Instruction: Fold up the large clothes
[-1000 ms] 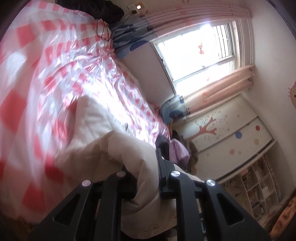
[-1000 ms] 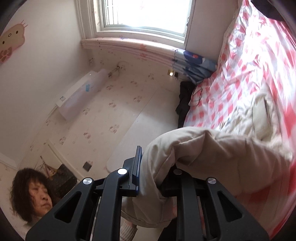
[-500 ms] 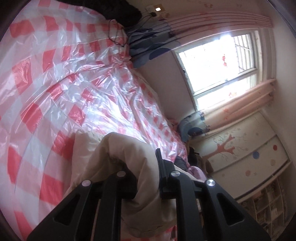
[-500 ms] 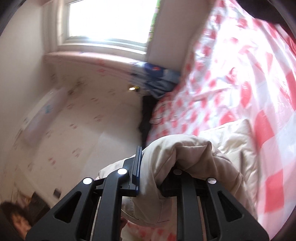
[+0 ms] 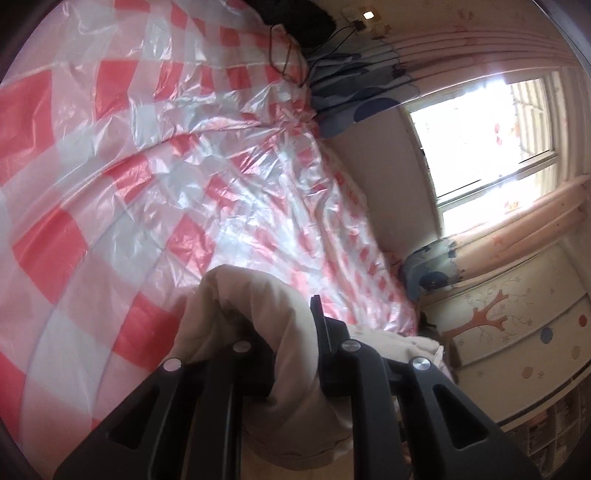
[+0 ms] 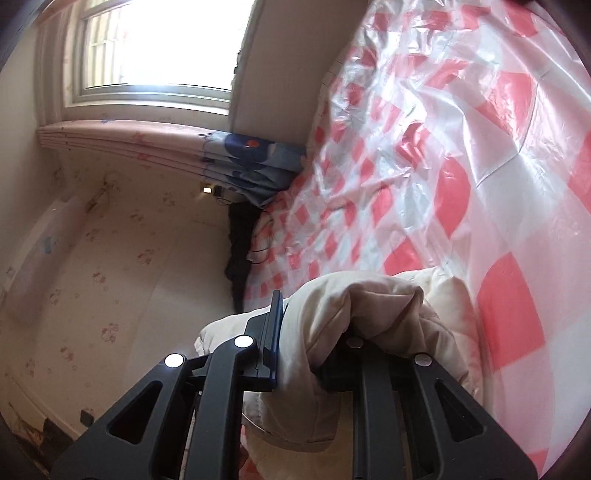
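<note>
A cream padded garment (image 5: 255,306) bulges up between the fingers of my left gripper (image 5: 288,350), which is shut on a thick fold of it. It lies over a bed covered with a red-and-white checked plastic sheet (image 5: 155,155). My right gripper (image 6: 306,354) is shut on another bunched fold of the same cream garment (image 6: 354,306), close above the checked sheet (image 6: 461,155). More of the garment hangs below each gripper and trails off towards the bed's edge.
A dark bundle with black cables (image 5: 295,22) lies at the far end of the bed. Blue patterned cloth (image 6: 255,162) and a bright window (image 6: 162,40) stand beside the bed. A painted wardrobe (image 5: 517,317) is at the right.
Both grippers have carried the held folds forward over the bed. The spread part of the garment has dropped out of view. The person's face has left the right wrist view.
</note>
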`<state>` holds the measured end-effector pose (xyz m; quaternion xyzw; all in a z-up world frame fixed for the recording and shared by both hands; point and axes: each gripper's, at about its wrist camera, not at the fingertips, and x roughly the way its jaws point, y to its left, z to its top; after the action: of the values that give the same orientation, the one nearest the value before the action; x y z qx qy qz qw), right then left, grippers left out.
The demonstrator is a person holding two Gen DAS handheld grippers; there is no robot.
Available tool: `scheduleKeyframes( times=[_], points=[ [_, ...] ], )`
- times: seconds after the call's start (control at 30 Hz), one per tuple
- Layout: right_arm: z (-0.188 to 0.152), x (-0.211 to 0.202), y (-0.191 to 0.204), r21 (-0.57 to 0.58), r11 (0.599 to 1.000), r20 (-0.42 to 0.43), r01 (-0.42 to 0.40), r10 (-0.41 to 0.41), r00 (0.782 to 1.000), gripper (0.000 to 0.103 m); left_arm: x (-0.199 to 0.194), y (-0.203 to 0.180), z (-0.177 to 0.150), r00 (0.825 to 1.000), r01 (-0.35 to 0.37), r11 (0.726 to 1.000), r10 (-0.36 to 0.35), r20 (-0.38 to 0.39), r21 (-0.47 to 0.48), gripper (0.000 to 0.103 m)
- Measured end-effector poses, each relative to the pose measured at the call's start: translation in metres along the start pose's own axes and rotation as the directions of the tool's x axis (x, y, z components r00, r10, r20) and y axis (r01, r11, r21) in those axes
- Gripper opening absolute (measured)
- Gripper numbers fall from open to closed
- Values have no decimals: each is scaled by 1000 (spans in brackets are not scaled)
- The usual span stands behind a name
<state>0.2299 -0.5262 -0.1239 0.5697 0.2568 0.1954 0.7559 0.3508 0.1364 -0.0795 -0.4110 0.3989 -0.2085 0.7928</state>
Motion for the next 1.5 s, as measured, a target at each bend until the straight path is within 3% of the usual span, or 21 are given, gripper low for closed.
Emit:
scheduleKeyframes(
  times=[0.17,0.3,0.33,0.47,0.53,0.63,0.7,0.77,0.8,0.83,0.9,0.93,0.97,1.03,1.1,1.23,1.27,1.3,1.4,1.43,1.5],
  points=[
    [10,25,-41,168,981,-66,97,-87,994,28,42,31,6,990,-91,991,79,-114,-102,26],
    [12,13,-22,174,984,-14,-32,34,999,88,28,24,20,994,25,978,-47,-103,-209,55],
    [12,7,-13,154,987,16,-37,35,999,93,20,19,24,993,68,970,-89,-81,-233,64],
    [6,-9,32,13,1000,47,-24,23,999,96,-7,-10,33,987,160,959,-162,12,-236,82],
    [-15,-3,69,-207,974,-20,92,-99,995,96,-16,-46,26,994,107,991,-106,16,-79,84],
    [-76,36,106,-576,774,-128,262,-402,907,96,-2,-104,-21,993,52,969,-25,-113,241,84],
    [-122,75,108,-751,597,-139,282,-560,817,96,23,-134,-72,977,43,898,54,-208,438,84],
    [-148,116,96,-854,384,-26,351,-706,708,96,54,-151,-113,952,40,820,142,-271,570,84],
    [-152,128,88,-866,343,3,364,-725,689,96,68,-156,-127,941,33,788,183,-285,615,84],
    [-149,140,80,-857,339,19,388,-732,681,96,86,-160,-140,931,7,747,238,-278,665,84],
    [-128,157,65,-787,422,5,450,-725,688,96,116,-156,-146,922,-61,697,313,-226,714,85],
    [-115,160,60,-744,468,-13,477,-723,690,96,126,-149,-140,918,-83,710,327,-223,699,84],
    [-104,162,57,-690,513,-20,511,-718,695,96,138,-139,-129,915,-104,756,327,-236,646,84],
    [-95,161,67,-662,532,8,528,-700,714,96,137,-125,-109,929,-112,827,283,-237,551,84],
    [-95,172,74,-699,495,22,516,-706,708,96,141,-120,-93,934,-154,835,298,-199,529,84],
    [-86,220,50,-737,395,-9,549,-817,576,96,159,-111,-80,915,-203,838,346,-205,506,84],
    [-81,226,44,-723,395,-12,567,-827,562,96,158,-114,-82,914,-207,837,350,-205,507,84],
    [-75,229,45,-699,404,2,590,-824,566,96,149,-120,-81,917,-214,834,350,-188,508,84],
    [-70,223,68,-653,526,23,545,-705,709,96,118,-132,-75,941,-232,813,326,-87,534,84],
    [-75,232,69,-685,494,29,535,-716,698,96,115,-129,-70,938,-255,804,340,-62,537,86],
    [-82,259,48,-728,418,8,544,-787,616,96,123,-107,-58,923,-291,812,377,-74,507,86]
  ],
)
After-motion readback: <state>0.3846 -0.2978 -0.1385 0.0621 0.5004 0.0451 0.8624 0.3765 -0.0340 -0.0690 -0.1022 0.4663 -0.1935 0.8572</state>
